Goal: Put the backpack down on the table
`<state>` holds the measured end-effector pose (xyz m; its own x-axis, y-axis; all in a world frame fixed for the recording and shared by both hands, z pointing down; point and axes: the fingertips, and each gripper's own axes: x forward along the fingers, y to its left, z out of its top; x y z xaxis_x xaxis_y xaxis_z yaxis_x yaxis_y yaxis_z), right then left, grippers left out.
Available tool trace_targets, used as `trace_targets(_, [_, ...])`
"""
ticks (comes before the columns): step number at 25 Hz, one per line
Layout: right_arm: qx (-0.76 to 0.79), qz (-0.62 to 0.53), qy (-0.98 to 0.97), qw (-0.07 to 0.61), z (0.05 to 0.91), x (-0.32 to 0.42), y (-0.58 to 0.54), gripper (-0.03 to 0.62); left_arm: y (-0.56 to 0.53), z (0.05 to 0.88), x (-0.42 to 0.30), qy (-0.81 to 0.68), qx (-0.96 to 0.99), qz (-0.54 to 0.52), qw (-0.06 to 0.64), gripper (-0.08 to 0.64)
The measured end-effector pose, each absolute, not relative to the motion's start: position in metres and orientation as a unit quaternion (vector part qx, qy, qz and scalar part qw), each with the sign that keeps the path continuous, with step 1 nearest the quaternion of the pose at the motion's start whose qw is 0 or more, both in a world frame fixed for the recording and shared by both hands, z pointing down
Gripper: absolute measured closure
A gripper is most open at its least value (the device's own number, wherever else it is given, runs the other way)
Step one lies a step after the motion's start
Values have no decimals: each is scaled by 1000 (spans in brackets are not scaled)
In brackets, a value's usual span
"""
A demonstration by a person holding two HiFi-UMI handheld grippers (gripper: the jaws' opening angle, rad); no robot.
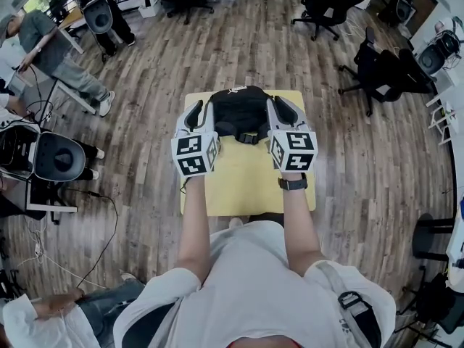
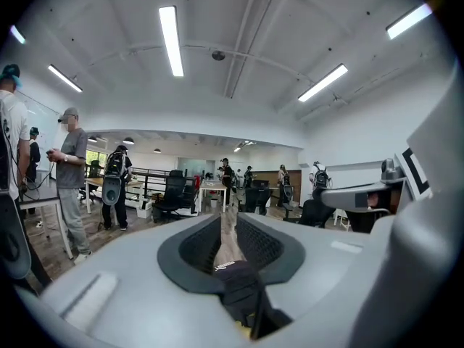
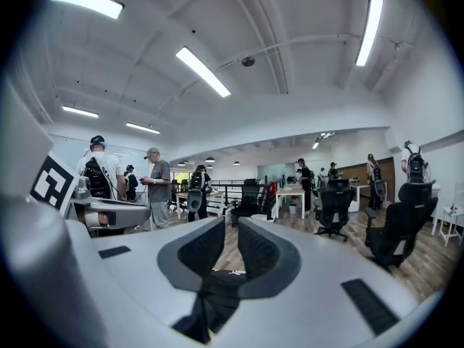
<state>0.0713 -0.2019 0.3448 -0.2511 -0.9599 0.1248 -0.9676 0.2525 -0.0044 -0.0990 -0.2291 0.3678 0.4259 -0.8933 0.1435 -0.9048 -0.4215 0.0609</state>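
Note:
A black backpack (image 1: pixel 239 111) hangs between my two grippers, above the far end of a small yellow table (image 1: pixel 246 187). My left gripper (image 1: pixel 194 114) holds it at its left side and my right gripper (image 1: pixel 285 112) at its right side. In the left gripper view the jaws (image 2: pixel 228 230) stand close together, with a black strap (image 2: pixel 239 288) pinched deep between them. The right gripper view shows the same: narrow jaws (image 3: pixel 230 249) with black fabric (image 3: pixel 217 296) caught low between them. Both grippers point roughly level across the room.
Wooden floor surrounds the table. Black office chairs (image 1: pixel 377 75) stand at the right and at the back (image 1: pixel 326 6). A person (image 1: pixel 51 49) bends over a desk at the far left. A round black device (image 1: pixel 58 156) and cables (image 1: pixel 101 245) lie at the left.

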Motion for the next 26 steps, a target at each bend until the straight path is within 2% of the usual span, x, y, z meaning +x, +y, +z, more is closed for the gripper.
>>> trace_targets(8, [611,9,-791,34,315,66,-189,554,-216,332,-101,-530,847,19,44,549])
trace_targets(15, [609,-13,-792,31,300,60,-177,581,-202,320,-94,-517,855,11,28,550])
trace_targets(26, [605,-23,-795,35,295,55,-173,581,-199,318,-91,-519,855,11,17,549])
